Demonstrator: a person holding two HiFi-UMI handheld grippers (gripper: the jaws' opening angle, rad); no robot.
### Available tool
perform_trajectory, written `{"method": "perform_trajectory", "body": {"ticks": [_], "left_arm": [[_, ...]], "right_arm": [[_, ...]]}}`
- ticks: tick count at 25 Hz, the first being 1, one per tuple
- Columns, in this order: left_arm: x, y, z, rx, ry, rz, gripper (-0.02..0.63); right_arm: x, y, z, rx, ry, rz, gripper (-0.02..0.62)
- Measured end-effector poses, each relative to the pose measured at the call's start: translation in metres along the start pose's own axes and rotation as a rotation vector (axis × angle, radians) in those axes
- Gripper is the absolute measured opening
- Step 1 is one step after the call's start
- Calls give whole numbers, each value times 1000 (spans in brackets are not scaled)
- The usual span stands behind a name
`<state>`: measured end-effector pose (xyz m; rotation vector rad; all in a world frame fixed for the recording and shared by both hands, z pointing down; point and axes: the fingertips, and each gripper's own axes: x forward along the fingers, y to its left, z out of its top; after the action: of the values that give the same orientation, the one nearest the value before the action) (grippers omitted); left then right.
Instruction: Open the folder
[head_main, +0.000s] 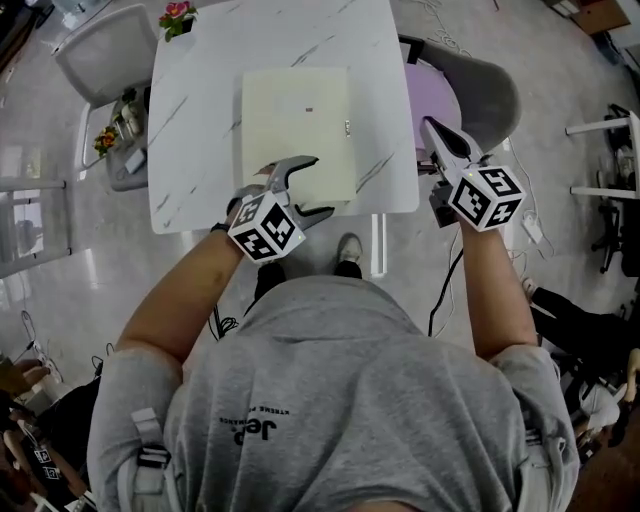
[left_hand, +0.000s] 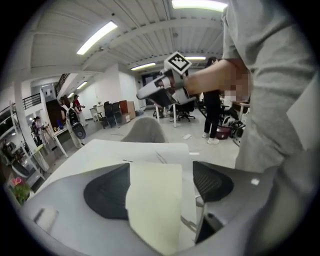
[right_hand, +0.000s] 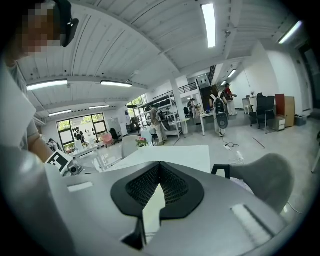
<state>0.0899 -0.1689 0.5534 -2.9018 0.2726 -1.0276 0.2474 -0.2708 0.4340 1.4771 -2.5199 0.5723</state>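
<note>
Table bears folder between parted jaws of left gripper.

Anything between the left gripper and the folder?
Nothing visible. The left gripper is open at the near edge of the folder, cream cover showing between its jaws. The right gripper, shut, is beyond the right edge of the table.

1. Open white marble-patterned worktop lies left, right and beyond the flat pale cream folder.
2. A small pot of pink flowers stands at the corner beyond and left of the folder.
3. A grey chair with lilac seat crowds the edge right of the folder.
</note>
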Motion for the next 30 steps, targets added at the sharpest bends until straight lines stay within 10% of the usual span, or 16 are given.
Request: {"method": "perform_trajectory", "body": {"ticks": [11, 20, 30], "left_arm": [[75, -42, -47, 280, 214, -20, 428], [80, -33, -52, 311, 240, 22, 288], [69, -34, -42, 155, 171, -72, 229]], "right_arm": [[-17, -20, -36, 40, 27, -16, -3], [-29, -27, -46, 69, 19, -28, -3], [-32, -21, -46, 62, 17, -24, -2]]}}
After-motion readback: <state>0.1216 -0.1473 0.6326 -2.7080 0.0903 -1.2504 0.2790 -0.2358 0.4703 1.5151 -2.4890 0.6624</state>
